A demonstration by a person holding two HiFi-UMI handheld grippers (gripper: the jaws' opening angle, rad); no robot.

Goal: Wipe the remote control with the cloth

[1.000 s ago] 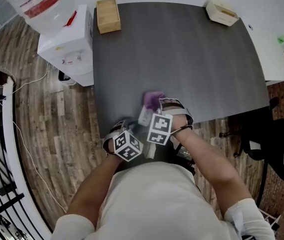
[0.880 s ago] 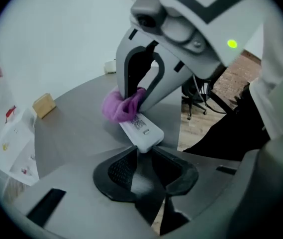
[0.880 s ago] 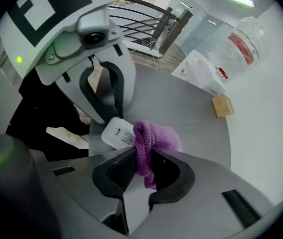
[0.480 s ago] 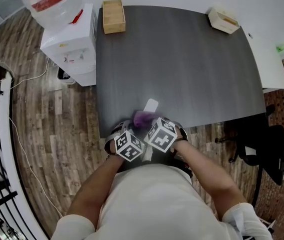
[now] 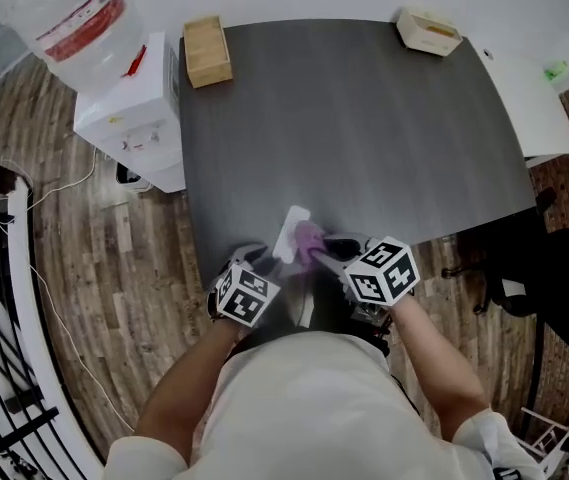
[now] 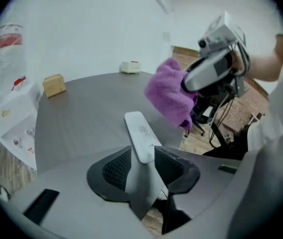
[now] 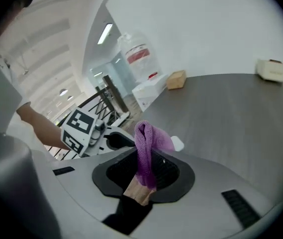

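Note:
A white remote control (image 5: 290,232) is held over the near edge of the dark grey table (image 5: 364,128). My left gripper (image 5: 276,260) is shut on its near end; its jaws have just been opening a little, with the remote (image 6: 140,136) still between the pads. My right gripper (image 5: 326,252) is shut on a purple cloth (image 5: 309,238), which touches the remote's right side. In the right gripper view the cloth (image 7: 146,153) stands folded between the jaws, and the remote's tip (image 7: 176,144) shows just behind it. In the left gripper view the cloth (image 6: 171,96) hangs to the right of the remote's far end.
A wooden box (image 5: 207,52) sits at the table's far left corner and a beige box (image 5: 428,30) at the far right. A water dispenser (image 5: 124,108) stands left of the table. A white table (image 5: 534,108) and a black chair (image 5: 554,278) are on the right.
The right gripper has rolled and moved to the right, carrying the cloth from the remote's far end back along it to its right side. The left gripper has rolled a little with the remote.

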